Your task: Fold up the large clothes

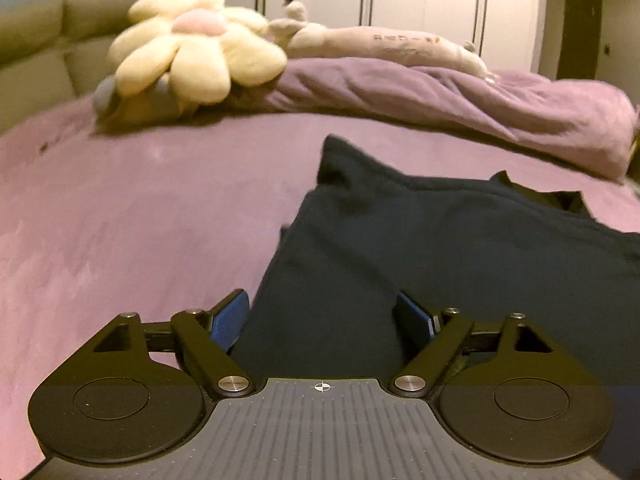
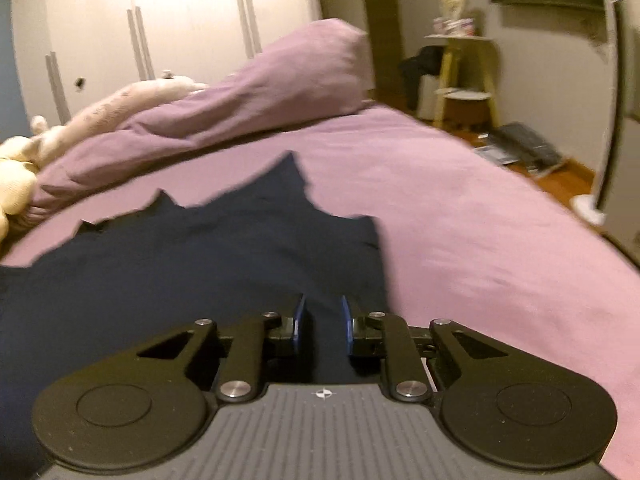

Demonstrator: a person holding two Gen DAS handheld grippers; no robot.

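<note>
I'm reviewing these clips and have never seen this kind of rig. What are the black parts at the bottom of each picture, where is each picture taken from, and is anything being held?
No robot here: a person carries a hand-held gripper in each hand, each with a camera looking forward along its two blue-padded fingers. One picture is from the left hand-held gripper, the other from the right hand-held gripper. Both look across a bed with a purple sheet, where a dark navy garment lies spread. Farther back sit a flower-shaped plush and a bunched purple duvet. The left jaws stand wide open over the garment's edge. The right jaws are narrow with cloth between them; whether they pinch it I cannot tell.
</note>
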